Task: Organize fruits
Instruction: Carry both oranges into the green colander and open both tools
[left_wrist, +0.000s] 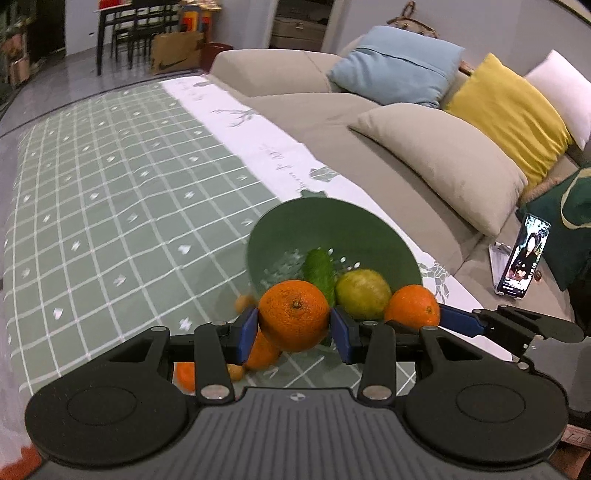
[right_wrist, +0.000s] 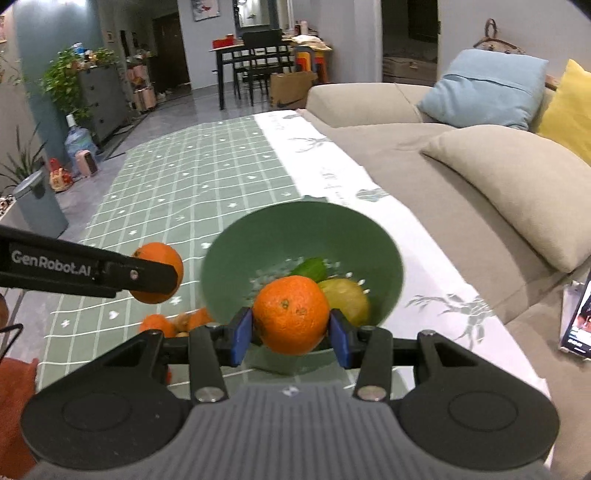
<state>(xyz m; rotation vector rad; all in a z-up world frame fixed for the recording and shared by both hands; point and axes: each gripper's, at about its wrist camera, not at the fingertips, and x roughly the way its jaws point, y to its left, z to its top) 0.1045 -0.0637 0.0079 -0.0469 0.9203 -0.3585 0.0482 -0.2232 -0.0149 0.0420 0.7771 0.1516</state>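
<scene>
Since each hand-held gripper already clamps an orange, we judge mainly how that fruit will handle; the left hand-held gripper (left_wrist: 293, 326) has its blue pads pressed on opposite flanks of an orange (left_wrist: 293, 319), jaws partly closed around it, and the right hand-held gripper (right_wrist: 291, 330) grips a second orange (right_wrist: 291, 314) the same way. Just beyond both grippers lies the green colander bowl (right_wrist: 258, 236), holding a yellow-green citrus (right_wrist: 349, 299) and a dark green fruit (right_wrist: 312, 267); more oranges (right_wrist: 159, 325) lie on the bench (left_wrist: 110, 184) below and left of the right gripper. We take each orange to be firm, moderately heavy and round, so it could roll between the pads; gripping across the widest middle seems safest.
</scene>
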